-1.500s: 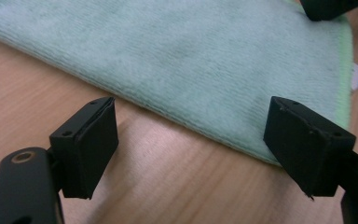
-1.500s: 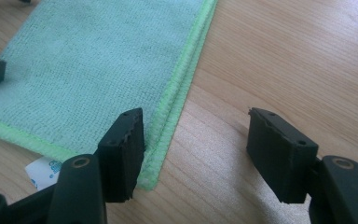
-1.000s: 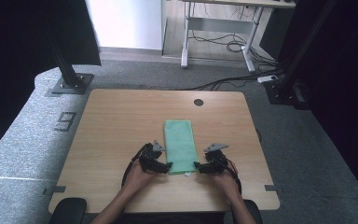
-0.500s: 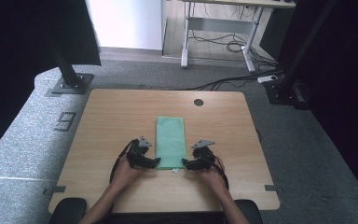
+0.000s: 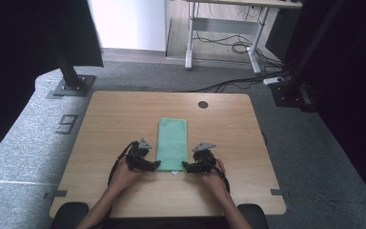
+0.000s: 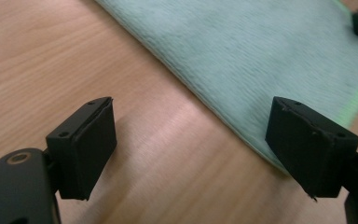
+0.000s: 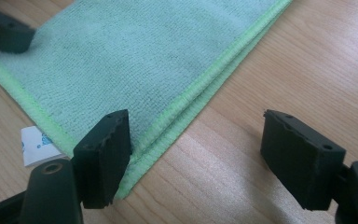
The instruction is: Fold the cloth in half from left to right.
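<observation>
A folded green cloth [image 5: 172,142] lies flat in the middle of the wooden table [image 5: 114,119], long side running away from me. My left gripper [image 5: 155,165] rests at its near left corner, the right gripper [image 5: 185,167] at its near right corner. In the left gripper view the left gripper [image 6: 191,140] is open, bare wood and the edge of the cloth [image 6: 261,56] between its jaws. The right gripper [image 7: 193,154] is open and its jaws have just been opening; the corner hem of the cloth [image 7: 144,51] lies between them, unpressed. A white label [image 7: 35,144] sticks out from under the cloth.
A dark cable hole [image 5: 203,104] sits near the table's far edge. Bare wood lies on both sides of the cloth. Black posts [image 5: 66,71] stand on the grey floor off the far corners, and a desk frame with cables [image 5: 228,43] stands beyond.
Both grippers and the cloth have shifted to the left across the table. The cloth's near edge now lies slightly farther from me.
</observation>
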Available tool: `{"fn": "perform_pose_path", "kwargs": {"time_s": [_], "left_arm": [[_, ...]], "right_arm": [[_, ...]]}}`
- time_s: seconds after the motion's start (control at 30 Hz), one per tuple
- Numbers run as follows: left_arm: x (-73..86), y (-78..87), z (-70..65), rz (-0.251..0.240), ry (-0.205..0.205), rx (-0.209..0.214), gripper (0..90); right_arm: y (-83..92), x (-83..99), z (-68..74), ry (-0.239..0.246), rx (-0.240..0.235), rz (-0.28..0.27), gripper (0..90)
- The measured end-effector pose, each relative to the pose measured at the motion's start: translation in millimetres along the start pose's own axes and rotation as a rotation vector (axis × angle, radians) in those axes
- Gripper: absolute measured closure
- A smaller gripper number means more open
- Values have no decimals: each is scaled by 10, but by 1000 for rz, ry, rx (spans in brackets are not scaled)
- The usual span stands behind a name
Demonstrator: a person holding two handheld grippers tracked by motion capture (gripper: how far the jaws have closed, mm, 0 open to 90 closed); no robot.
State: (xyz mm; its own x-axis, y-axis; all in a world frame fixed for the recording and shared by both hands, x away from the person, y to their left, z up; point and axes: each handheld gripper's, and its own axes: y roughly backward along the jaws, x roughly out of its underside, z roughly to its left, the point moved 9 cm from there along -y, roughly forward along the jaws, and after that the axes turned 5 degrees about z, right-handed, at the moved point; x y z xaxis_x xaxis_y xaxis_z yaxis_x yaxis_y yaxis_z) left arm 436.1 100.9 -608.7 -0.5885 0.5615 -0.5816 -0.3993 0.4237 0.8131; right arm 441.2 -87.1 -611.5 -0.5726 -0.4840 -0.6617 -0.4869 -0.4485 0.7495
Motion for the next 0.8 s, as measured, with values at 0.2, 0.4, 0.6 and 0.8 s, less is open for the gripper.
{"fn": "perform_pose_path", "kwargs": {"time_s": [0.2, 0.4, 0.6, 0.8], "left_arm": [[42, 14, -29, 11, 7, 10, 160], [44, 1, -22, -1, 0, 8, 146], [15, 45, -39, -41, 14, 58, 144], [-28, 268, -78, -88, 2, 61, 135]], "right_arm": [[-1, 1, -1, 1, -1, -6, 238], [-4, 1, -7, 4, -4, -9, 229], [15, -6, -11, 4, -5, -3, 240], [146, -11, -21, 19, -16, 1, 212]]}}
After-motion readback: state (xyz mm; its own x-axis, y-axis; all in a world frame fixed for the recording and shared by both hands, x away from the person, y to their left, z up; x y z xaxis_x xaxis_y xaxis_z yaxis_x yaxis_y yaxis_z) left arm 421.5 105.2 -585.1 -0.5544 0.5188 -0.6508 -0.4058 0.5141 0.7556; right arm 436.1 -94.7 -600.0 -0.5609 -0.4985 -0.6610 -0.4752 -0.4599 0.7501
